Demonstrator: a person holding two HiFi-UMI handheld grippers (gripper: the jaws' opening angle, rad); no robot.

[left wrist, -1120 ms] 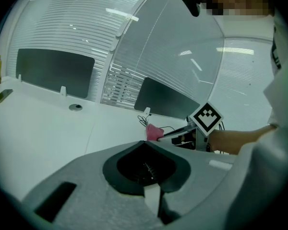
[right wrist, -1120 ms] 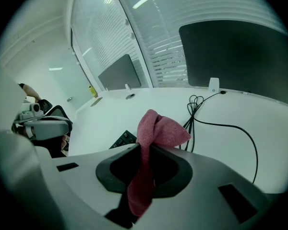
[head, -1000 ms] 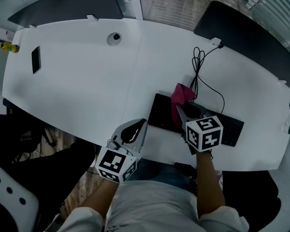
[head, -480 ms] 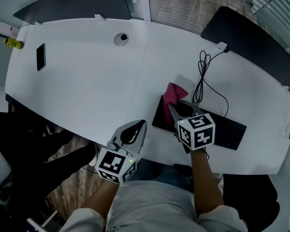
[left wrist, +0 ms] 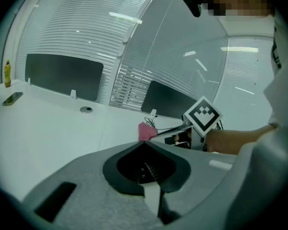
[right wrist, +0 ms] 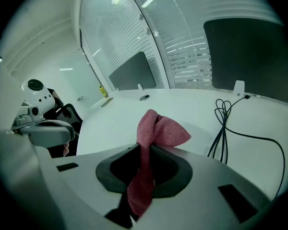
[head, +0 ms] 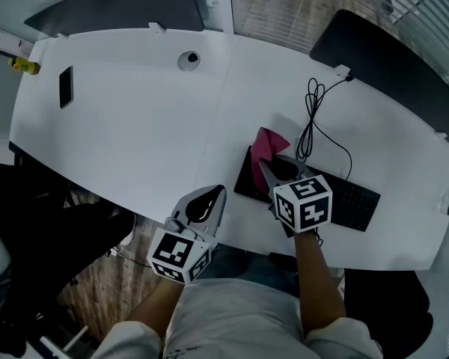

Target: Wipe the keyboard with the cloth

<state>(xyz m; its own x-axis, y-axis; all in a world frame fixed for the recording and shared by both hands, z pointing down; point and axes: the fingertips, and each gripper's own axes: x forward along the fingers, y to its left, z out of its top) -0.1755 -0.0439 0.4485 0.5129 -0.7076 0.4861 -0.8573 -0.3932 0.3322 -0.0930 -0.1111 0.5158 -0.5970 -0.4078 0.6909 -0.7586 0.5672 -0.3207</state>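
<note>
My right claw [right wrist: 143, 150] grips the pink cloth [right wrist: 159, 129] above the keyboard [head: 353, 200]; I judge wiping underway. Next: press down, sweep along keys. Left claw [left wrist: 146, 147] clenched, empty.

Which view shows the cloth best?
Right gripper view: the cloth sits in the centre of the picture, pinched in the shut jaws of the right gripper, with its folds clear. The head view shows only a small pink patch by the left end of the keyboard. The left gripper view shows a tiny pink bit far off.
</note>
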